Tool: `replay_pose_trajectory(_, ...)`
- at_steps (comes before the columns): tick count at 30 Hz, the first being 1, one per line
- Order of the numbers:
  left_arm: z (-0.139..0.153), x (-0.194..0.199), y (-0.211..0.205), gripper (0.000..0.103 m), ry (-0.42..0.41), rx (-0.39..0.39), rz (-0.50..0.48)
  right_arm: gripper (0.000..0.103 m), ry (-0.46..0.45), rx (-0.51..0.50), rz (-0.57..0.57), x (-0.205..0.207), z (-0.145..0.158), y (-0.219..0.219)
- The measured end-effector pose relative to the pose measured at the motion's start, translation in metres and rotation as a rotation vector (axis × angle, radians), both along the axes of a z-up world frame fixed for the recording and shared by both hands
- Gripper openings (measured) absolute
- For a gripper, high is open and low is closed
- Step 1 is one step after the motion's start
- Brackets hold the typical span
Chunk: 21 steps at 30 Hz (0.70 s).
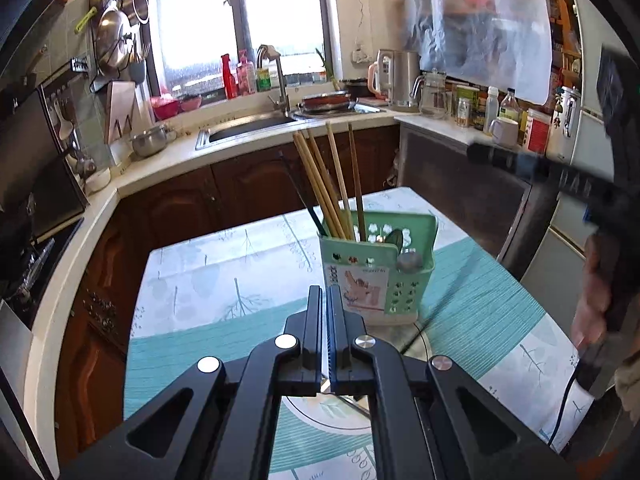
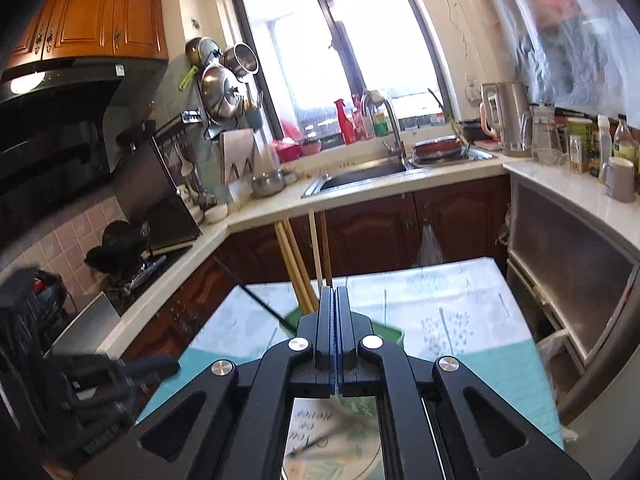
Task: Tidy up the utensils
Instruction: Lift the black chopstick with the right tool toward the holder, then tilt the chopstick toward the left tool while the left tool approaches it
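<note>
**Ana:** Jaws first, both pairs are sitting pressed together with nothing between them. The left gripper (image 1: 327, 288) is hovering just short of the caddy, and the right gripper (image 2: 335, 289) is hanging above it, both empty.

**Ben:** Working down in size, the table (image 1: 224, 276) is wearing a white and teal leaf-print cloth, and it is standing well apart from the wooden counter cabinets behind.

**Ana:** Sitting upright on that cloth is the green utensil caddy (image 1: 378, 276), perforated, with a paper label facing the left camera. From the right wrist view it is mostly hiding behind the fingers, only a green edge (image 2: 390, 334) peeking out.

**Ben:** Bamboo chopsticks (image 1: 320, 184) are standing in the caddy's rear compartment, leaning and fanning toward the sink. One thin dark stick (image 1: 304, 196) is tilting further left beside them.

**Ana:** And smallest, a metal spoon handle (image 1: 409, 261) is poking out of the front right compartment.
</note>
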<state>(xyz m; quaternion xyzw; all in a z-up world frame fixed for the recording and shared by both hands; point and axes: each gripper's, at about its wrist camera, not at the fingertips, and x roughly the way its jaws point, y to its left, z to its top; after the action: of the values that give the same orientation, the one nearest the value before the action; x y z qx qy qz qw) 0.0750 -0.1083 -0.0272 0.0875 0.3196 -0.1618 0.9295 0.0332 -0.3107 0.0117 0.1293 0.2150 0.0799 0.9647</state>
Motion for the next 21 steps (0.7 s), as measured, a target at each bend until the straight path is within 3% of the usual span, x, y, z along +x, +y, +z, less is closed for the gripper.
replay_pose_trajectory(4, -0.023, 0.006, -0.004, 0.0, 0.067, -0.002, -0.003, 0.0, 0.038, -0.013, 0.069, 0.004, 0.02, -0.007)
replay_pose_trajectory(10, -0.063, 0.013, -0.01, 0.002, 0.21, -0.005, -0.07, 0.0, 0.209, 0.026, 0.145, 0.008, -0.007, -0.006)
replay_pose_trajectory(12, -0.073, 0.016, -0.015, 0.008, 0.251, -0.006, -0.109, 0.0, 0.265, 0.039, 0.135, 0.006, -0.032, -0.004)
replay_pose_trajectory(14, -0.084, 0.02, -0.026, 0.034, 0.286, 0.005, -0.182, 0.0, 0.32, 0.067, 0.116, 0.001, -0.056, -0.007)
replay_pose_trajectory(16, -0.092, 0.023, -0.041, 0.053, 0.297, 0.046, -0.261, 0.0, 0.361, 0.101, 0.098, -0.004, -0.075, -0.015)
replay_pose_trajectory(21, -0.116, 0.03, -0.086, 0.057, 0.316, 0.222, -0.435, 0.0, 0.428, 0.156, 0.041, -0.014, -0.107, -0.037)
